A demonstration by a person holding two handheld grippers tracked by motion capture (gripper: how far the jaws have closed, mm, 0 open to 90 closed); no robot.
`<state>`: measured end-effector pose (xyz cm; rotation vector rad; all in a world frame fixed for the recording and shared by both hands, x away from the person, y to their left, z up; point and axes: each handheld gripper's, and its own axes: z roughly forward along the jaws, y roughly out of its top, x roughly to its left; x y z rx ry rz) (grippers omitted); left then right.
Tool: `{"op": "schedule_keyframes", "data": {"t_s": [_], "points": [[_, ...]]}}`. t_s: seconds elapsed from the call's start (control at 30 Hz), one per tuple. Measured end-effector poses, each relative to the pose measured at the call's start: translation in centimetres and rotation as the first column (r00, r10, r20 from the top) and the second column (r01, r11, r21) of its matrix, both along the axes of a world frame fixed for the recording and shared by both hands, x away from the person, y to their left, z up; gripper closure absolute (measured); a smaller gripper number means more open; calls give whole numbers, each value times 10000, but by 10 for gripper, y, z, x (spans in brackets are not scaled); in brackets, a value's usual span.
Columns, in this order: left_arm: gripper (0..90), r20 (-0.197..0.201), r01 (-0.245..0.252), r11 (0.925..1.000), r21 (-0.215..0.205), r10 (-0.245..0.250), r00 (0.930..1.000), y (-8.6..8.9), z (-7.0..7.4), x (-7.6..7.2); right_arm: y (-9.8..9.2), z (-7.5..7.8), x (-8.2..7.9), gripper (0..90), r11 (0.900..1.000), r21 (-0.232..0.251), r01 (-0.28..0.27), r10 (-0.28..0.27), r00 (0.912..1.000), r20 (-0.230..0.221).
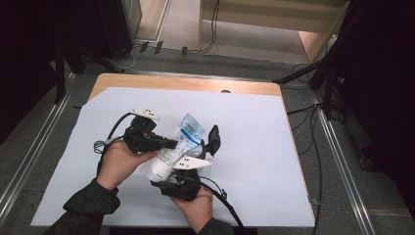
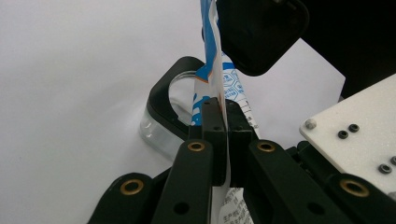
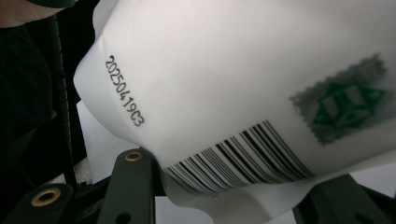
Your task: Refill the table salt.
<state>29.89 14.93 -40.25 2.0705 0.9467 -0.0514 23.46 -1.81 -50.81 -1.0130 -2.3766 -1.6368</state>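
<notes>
The left claw (image 2: 223, 135) is clamped on the thin edge of the pouch (image 1: 171, 149), which it holds above the worktop (image 1: 274, 147). The right claw (image 3: 229, 186) grips the wide white body of the pouch (image 3: 233, 84) from below, between its jaws.

pouch (image 3: 243, 93) | printed code "2025041 9C3" | barcode + green emblem, text unreadable

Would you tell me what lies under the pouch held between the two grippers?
Under the white and blue pouch, the pale table sheet shows around it. The left gripper view also shows a clear round container beside it. The sheet directly beneath is covered.
</notes>
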Motion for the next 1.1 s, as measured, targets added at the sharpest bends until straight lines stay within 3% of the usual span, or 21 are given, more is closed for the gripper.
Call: {"op": "schedule_keyframes", "data": {"t_s": [0.23,0.73,1.1], "points": [[900,-104,-80,9997,212,82,9999,-4,-4,5,2,-2,4,554,9998,103,-170,175,9986,-501],[900,-145,-135,9999,95,136,9998,-7,-2,9,2,3,9,544,9993,217,-311,323,9980,-551],[900,-156,-50,10000,12,50,9999,-7,-2,13,1,1,13,584,9968,781,-147,226,9946,-1016]]}}
